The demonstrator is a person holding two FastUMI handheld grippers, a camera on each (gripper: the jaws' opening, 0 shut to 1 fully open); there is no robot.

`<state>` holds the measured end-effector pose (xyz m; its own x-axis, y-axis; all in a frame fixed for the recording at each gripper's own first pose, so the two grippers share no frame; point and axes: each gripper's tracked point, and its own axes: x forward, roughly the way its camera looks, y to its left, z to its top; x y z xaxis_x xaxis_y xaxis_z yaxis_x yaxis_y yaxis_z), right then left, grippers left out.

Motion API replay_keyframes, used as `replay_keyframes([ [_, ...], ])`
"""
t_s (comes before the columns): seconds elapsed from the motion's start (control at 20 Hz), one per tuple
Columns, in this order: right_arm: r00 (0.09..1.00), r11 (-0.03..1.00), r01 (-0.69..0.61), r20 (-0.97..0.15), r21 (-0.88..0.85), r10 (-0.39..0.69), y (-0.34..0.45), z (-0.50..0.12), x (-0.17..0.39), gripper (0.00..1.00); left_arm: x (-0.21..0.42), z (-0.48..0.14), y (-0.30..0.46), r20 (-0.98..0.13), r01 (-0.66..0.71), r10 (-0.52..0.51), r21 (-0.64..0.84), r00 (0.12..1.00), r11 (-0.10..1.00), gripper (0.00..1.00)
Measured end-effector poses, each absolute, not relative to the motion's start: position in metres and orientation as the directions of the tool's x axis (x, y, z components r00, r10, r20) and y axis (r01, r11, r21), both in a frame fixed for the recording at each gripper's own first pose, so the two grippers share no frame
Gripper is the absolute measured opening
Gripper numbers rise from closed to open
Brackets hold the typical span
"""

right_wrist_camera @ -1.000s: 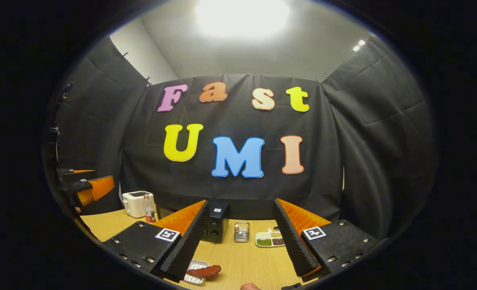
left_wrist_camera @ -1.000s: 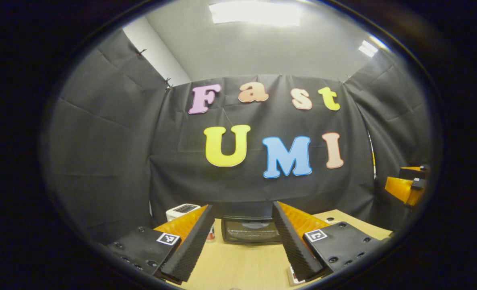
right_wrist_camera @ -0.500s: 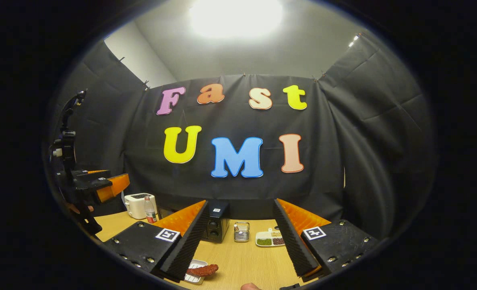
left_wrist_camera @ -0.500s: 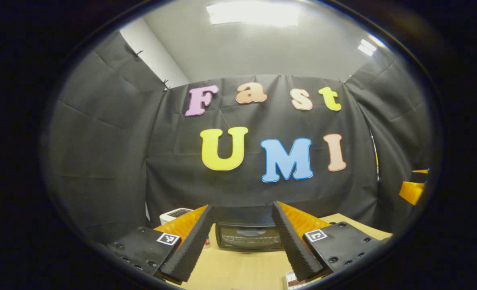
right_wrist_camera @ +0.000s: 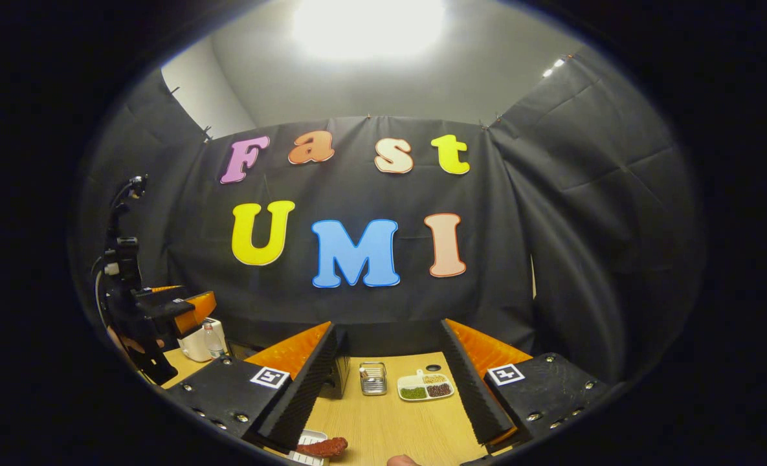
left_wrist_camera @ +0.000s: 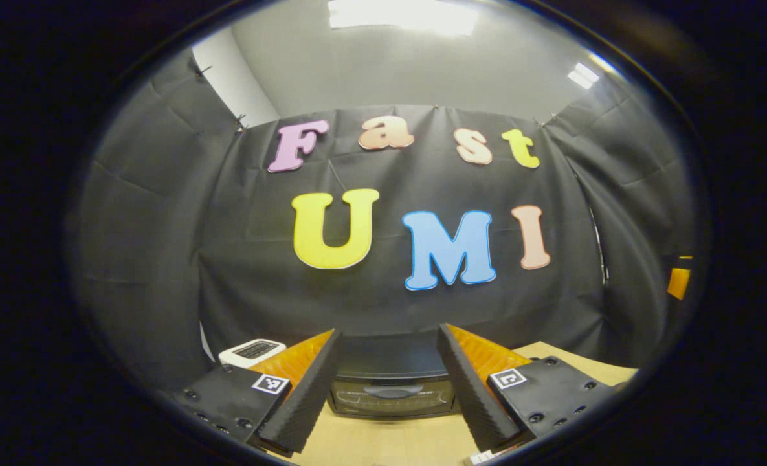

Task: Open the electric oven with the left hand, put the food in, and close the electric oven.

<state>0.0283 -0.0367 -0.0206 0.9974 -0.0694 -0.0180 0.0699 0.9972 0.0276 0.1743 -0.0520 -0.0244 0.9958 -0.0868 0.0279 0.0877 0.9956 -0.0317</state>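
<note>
The black electric oven with a glass door sits on the pale wooden table, framed between the left tool's spread-apart fingers; advance level to its handle; right tool open, above the reddish-brown food.

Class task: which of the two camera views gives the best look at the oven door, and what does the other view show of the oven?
The left gripper view: the oven faces it, its shut door and handle framed between the open left gripper fingers. The right gripper view catches a dark sliver of the oven behind its own left finger, door unseen.
</note>
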Motion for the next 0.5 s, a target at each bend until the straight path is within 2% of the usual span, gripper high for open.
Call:
replay_keyframes([
  [0.1,0.995,0.995,0.098,-0.020,0.023,-0.098,-0.035,-0.021,0.035,0.96,0.197,-0.041,-0.058,0.004,0.115,-0.115,-0.049,0.993,0.992,0.97],
  [0.15,0.993,0.993,0.114,-0.023,0.016,-0.114,-0.035,-0.021,0.037,0.96,0.208,-0.049,-0.061,-0.008,0.128,-0.129,-0.058,0.992,0.990,1.00],
  [0.2,0.991,0.992,0.129,-0.027,0.010,-0.129,-0.035,-0.023,0.038,0.96,0.218,-0.057,-0.062,-0.020,0.138,-0.140,-0.063,0.990,0.988,0.97],
  [0.25,0.989,0.990,0.141,-0.032,0.006,-0.141,-0.035,-0.023,0.040,0.96,0.227,-0.064,-0.064,-0.029,0.148,-0.150,-0.066,0.988,0.987,1.00],
  [0.3,0.987,0.988,0.156,-0.038,0.001,-0.156,-0.035,-0.025,0.041,0.96,0.236,-0.072,-0.065,-0.040,0.156,-0.159,-0.065,0.986,0.986,0.97],
  [0.35,0.984,0.985,0.170,-0.045,-0.005,-0.170,-0.035,-0.027,0.042,0.96,0.243,-0.081,-0.066,-0.051,0.165,-0.169,-0.064,0.984,0.984,1.00],
  [0.4,0.982,0.983,0.184,-0.052,-0.010,-0.184,-0.037,-0.029,0.044,0.96,0.252,-0.089,-0.068,-0.062,0.172,-0.176,-0.061,0.982,0.983,0.97],
  [0.5,0.975,0.978,0.209,-0.067,-0.019,-0.210,-0.036,-0.033,0.047,0.96,0.269,-0.110,-0.070,-0.090,0.181,-0.186,-0.062,0.978,0.981,0.97],
])
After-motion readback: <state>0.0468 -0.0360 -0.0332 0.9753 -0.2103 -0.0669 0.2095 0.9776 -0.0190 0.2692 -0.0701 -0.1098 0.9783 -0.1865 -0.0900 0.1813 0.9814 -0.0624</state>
